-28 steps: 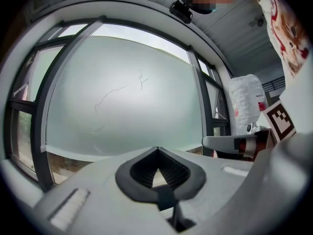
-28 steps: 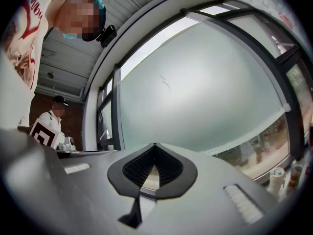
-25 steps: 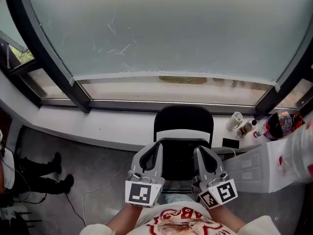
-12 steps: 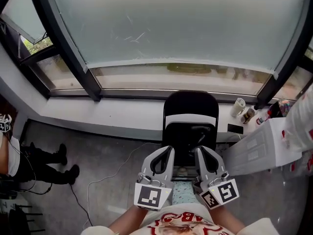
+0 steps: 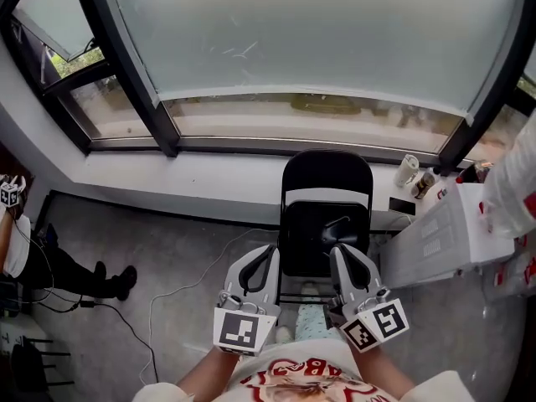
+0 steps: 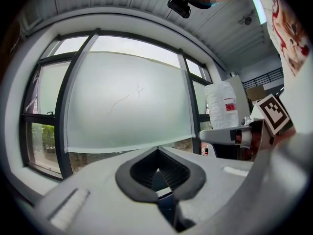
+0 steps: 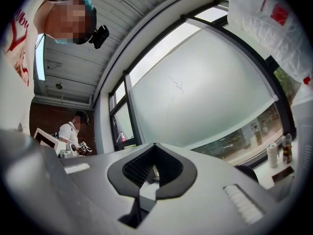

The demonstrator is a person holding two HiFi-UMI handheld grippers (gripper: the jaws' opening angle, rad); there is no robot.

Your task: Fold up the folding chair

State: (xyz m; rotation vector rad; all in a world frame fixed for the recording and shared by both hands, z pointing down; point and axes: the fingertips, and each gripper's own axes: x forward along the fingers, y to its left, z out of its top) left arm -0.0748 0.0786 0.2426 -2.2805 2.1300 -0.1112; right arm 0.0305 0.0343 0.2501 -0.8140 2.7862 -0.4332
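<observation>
The left hand-held gripper (image 5: 266, 255) and the right hand-held gripper (image 5: 340, 253) are both pointing forward, side by side. Each has its jaws pressed together and is pinching nothing. The black folding chair (image 5: 326, 218) is standing unfolded just ahead of their tips, its backrest facing the white window ledge (image 5: 209, 187). Bare grey floor (image 5: 159, 241) is spreading wide off the left gripper's outer side, with a thin white cable (image 5: 180, 296) trailing across it. On the right gripper's outer side, a white unit (image 5: 440, 241) is crowding close beside the chair. Frosted window glass (image 5: 293, 40) is filling the wall beyond.
</observation>
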